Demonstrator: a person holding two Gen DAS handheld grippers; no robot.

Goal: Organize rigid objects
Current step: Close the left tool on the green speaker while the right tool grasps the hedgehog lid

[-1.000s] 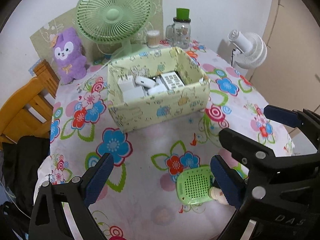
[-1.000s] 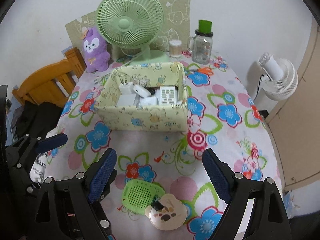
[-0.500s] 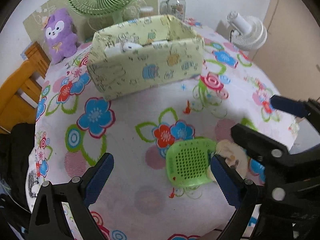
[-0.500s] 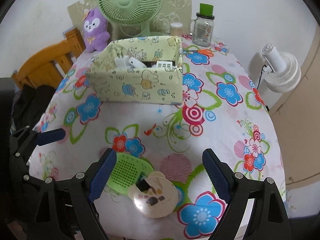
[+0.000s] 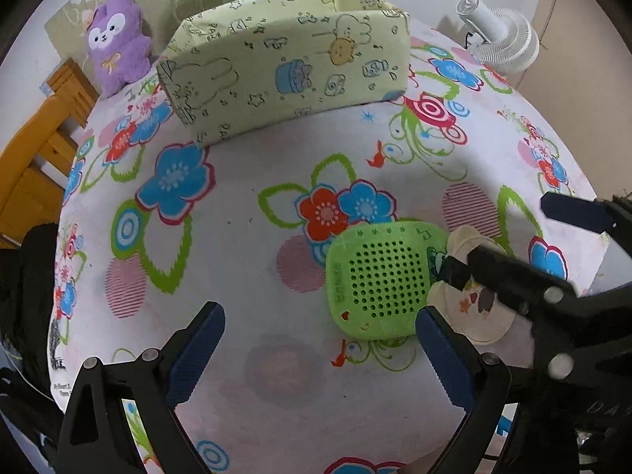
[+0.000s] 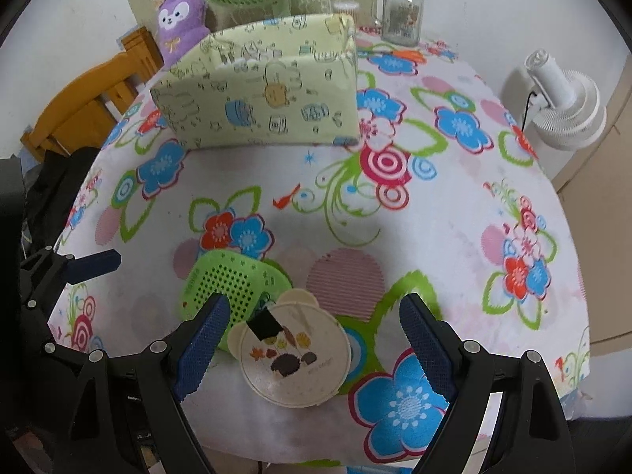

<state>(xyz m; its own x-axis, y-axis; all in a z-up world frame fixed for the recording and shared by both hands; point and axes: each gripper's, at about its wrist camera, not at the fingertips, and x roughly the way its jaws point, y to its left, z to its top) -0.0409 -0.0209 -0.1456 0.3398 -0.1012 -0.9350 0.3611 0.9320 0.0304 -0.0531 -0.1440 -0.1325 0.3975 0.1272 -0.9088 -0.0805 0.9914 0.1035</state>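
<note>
The green speaker [image 5: 381,282] lies flat on the flowered desk [image 5: 245,205], in front of the yellow box [image 5: 288,67] and well apart from it. A round cream case [image 6: 294,349] touches the speaker's right edge. The right tongs [image 6: 310,345] stand released astride the case — their pads clear of it. The left tongs [image 5: 320,349] gape empty just in front of the speaker — nothing between them.

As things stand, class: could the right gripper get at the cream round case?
Probably yes. The right gripper is open with its jaws either side of the cream round case, nothing above it. The green perforated case touches its left edge, near one finger.
</note>
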